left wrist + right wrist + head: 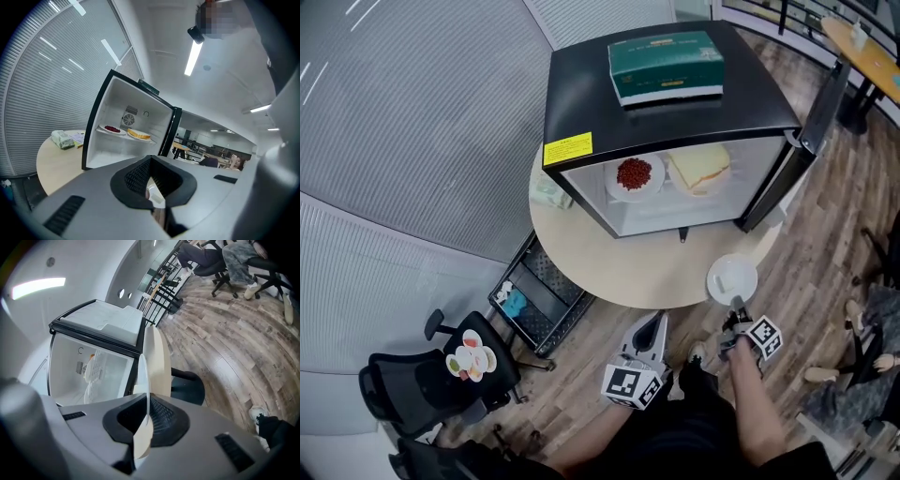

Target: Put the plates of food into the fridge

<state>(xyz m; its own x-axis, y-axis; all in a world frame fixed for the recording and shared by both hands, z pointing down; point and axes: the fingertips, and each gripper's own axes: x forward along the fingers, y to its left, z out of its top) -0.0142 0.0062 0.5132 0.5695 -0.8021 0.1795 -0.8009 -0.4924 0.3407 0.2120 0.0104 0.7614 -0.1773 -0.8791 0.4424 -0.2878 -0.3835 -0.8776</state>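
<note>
The fridge (666, 103) stands open on the table (619, 267), with two plates already on its shelf: red food (635, 176) and a sandwich (700, 169). The right gripper (737, 323) has its fingers clamped on a white plate (732, 278) at the table's edge, likely the last one left. The left gripper (657, 321) has its fingers closed and empty.

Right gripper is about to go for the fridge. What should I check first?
1. Right gripper shut on the white plate: ok.
2. Fridge door open: ok.
3. Room on the shelf: not ok; the red-food plate and sandwich plate nearly fill it. The fridge floor looks bare.
4. Left gripper out of the path: ok; it is low, with its jaws together and empty.
5. Food on the held plate: cannot tell.
</note>
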